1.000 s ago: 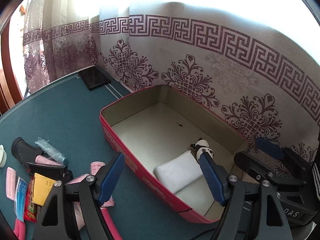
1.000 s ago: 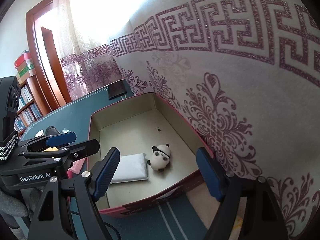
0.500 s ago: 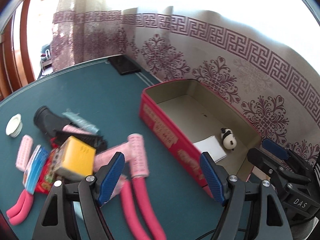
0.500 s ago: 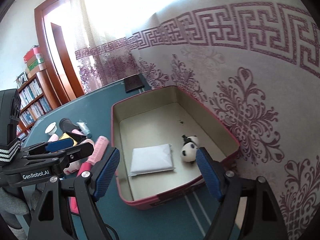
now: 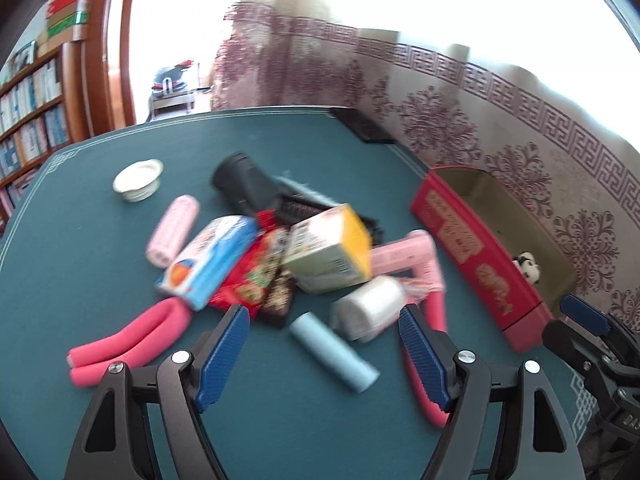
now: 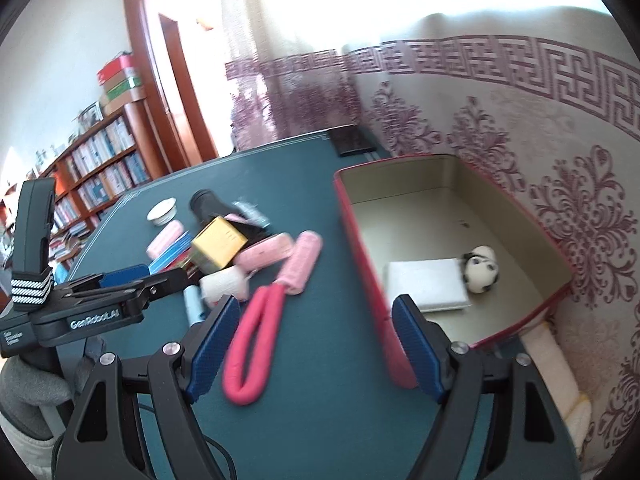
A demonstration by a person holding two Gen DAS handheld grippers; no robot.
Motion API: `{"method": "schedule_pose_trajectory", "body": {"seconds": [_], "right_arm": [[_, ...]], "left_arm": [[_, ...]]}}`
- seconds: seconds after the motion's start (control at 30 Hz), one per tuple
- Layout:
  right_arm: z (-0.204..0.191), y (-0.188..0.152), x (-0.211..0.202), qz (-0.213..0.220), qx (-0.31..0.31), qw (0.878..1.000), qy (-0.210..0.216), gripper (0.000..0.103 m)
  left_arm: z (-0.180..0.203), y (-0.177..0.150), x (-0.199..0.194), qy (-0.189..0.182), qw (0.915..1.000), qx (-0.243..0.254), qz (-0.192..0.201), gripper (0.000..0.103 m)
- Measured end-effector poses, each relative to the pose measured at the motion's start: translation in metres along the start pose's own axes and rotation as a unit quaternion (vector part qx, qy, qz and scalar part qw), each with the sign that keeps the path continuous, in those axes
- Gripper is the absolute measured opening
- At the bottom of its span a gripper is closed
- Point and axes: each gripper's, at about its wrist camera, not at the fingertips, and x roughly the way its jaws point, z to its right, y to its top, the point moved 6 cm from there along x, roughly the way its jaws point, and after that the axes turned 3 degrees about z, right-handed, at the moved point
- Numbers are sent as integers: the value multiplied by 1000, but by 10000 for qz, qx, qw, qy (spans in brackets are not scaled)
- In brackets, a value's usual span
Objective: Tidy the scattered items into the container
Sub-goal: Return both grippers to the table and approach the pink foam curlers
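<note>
A heap of small items lies on the green table: a yellow box [image 5: 332, 248], a blue-and-white packet [image 5: 208, 260], a red snack bag [image 5: 248, 280], pink hair rollers [image 5: 172, 230], a white roll [image 5: 368, 306], a pale blue tube [image 5: 334, 352] and bent pink foam rods [image 5: 128, 344]. My left gripper [image 5: 324, 356] hangs open just short of the heap, the blue tube between its fingers. The red box [image 6: 452, 216] stands on the right, holding a white pad [image 6: 426, 284] and a panda toy [image 6: 482, 270]. My right gripper [image 6: 316, 344] is open over a pink foam loop [image 6: 256, 344] beside the box.
A white lid [image 5: 138, 180] and a black cylinder [image 5: 244, 186] sit behind the heap. A dark flat case [image 5: 360, 128] lies at the far table edge by the patterned curtain. Bookshelves [image 6: 92, 172] and a doorway stand on the left. A folded cream cloth [image 6: 556, 372] lies beside the box.
Both grippers have swung left, away from the red box and toward the heap of items. The box has slid from the middle to the right of both views. Both stayed open and empty.
</note>
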Motion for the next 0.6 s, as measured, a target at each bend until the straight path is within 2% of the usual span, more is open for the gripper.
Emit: {"method": "schedule_pose_trajectory", "body": {"seconds": [0.3,0.47,0.6], "right_arm": [[-51,-27,13,-410,-259,9986,191,82],[-62,-38,23,-610,-259,9977,161,82],[-63,-41,27,-671,-210,9974,134,82]], "left_arm": [[-67,-24,-15,381,9990,-243,1,79],[-102,-27,-23,661,9969,-421,67,79],[-114,-23,-19,731,9965,-389,86,79]]}}
